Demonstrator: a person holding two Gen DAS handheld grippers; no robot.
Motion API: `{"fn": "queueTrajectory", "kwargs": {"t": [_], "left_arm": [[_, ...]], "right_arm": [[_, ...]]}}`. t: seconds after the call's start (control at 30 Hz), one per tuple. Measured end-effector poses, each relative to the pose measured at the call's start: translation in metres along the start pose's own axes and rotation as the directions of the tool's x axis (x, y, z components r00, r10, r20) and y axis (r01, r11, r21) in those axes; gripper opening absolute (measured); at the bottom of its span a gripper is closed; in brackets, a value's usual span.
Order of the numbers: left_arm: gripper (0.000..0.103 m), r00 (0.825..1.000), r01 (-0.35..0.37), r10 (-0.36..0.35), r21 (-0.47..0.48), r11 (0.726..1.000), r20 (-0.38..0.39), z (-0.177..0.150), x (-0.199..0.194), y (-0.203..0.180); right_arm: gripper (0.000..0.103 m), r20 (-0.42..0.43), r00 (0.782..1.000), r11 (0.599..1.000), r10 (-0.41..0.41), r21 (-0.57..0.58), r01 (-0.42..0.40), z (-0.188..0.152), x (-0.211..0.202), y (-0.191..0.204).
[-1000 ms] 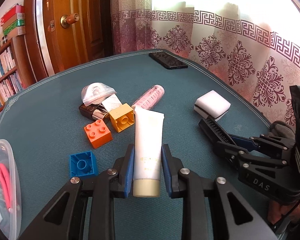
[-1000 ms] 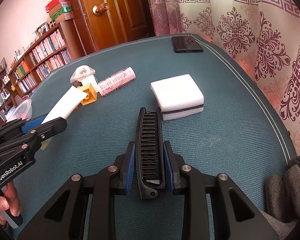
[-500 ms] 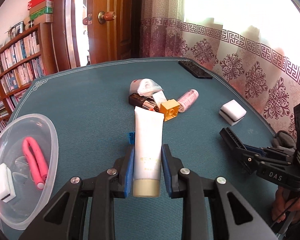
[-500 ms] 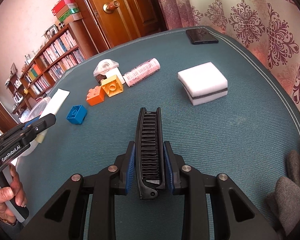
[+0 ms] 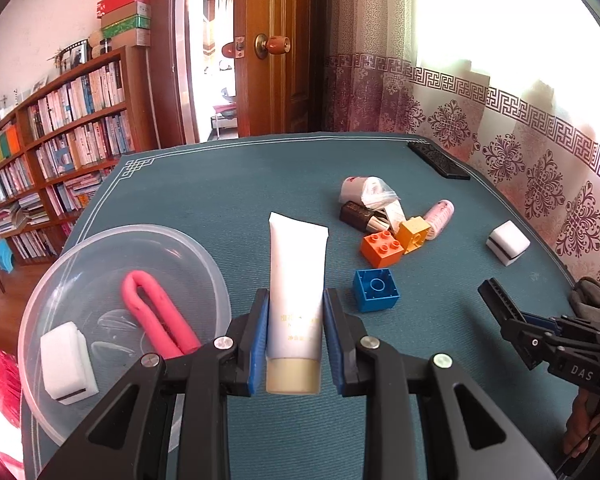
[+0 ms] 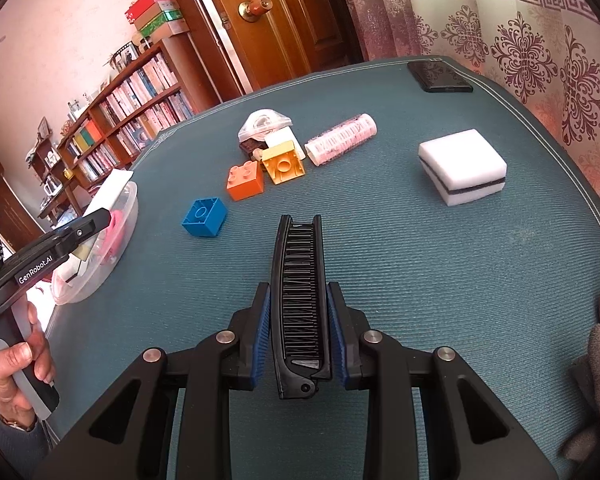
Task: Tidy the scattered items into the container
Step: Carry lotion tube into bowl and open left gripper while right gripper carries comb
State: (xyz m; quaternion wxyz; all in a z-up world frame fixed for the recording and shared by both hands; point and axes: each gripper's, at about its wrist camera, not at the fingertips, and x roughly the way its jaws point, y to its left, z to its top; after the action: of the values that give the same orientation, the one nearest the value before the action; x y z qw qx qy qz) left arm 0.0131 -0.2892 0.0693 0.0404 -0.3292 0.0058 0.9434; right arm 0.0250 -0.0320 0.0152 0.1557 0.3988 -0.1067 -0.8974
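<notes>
My left gripper [image 5: 296, 332] is shut on a white cream tube [image 5: 297, 280], held above the table just right of the clear plastic bowl [image 5: 204, 258]. Inside the bowl lie a pink curler [image 5: 156, 316] and a white sponge [image 5: 66, 364]. My right gripper [image 6: 299, 328] is shut on a black folding comb [image 6: 299, 292], held over the table's middle. On the cloth lie a blue brick [image 6: 204, 217], an orange brick [image 6: 245, 180], a yellow brick [image 6: 284, 161], a pink roller [image 6: 340, 139], a bagged item [image 6: 263, 122] and a white sponge [image 6: 462, 165].
A black phone [image 6: 440, 76] lies at the far edge by the patterned curtain [image 6: 540, 40]. A grey cloth [image 6: 596, 368] sits at the near right edge. A bookshelf [image 5: 60, 148] and wooden door [image 5: 276, 48] stand beyond the teal table [image 6: 420, 264]. A hand [image 6: 16, 368] holds the left gripper's handle.
The left gripper has carried the tube leftward, bringing the bowl closer and more fully into view. The right gripper with the comb has drawn back slightly from the scattered items.
</notes>
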Motion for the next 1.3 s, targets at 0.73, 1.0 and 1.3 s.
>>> {"fn": "queueTrajectory", "kwargs": {"t": [0.73, 1.0, 1.3], "left_arm": [[0.030, 0.979, -0.203, 0.196, -0.162, 0.966, -0.058, -0.027, 0.020, 0.098], [0.030, 0.978, -0.207, 0.196, -0.182, 0.961, -0.078, -0.030, 0.027, 0.106], [0.075, 0.977, -0.212, 0.205, -0.175, 0.962, -0.053, -0.029, 0.021, 0.105]], "right_arm": [[0.029, -0.031, 0.998, 0.998, 0.050, -0.027, -0.051, 0.001, 0.016, 0.040], [0.029, -0.036, 0.997, 0.997, 0.067, -0.047, -0.069, 0.005, 0.021, 0.057], [0.029, -0.047, 0.995, 0.994, 0.086, -0.063, -0.089, 0.004, 0.027, 0.073]]}}
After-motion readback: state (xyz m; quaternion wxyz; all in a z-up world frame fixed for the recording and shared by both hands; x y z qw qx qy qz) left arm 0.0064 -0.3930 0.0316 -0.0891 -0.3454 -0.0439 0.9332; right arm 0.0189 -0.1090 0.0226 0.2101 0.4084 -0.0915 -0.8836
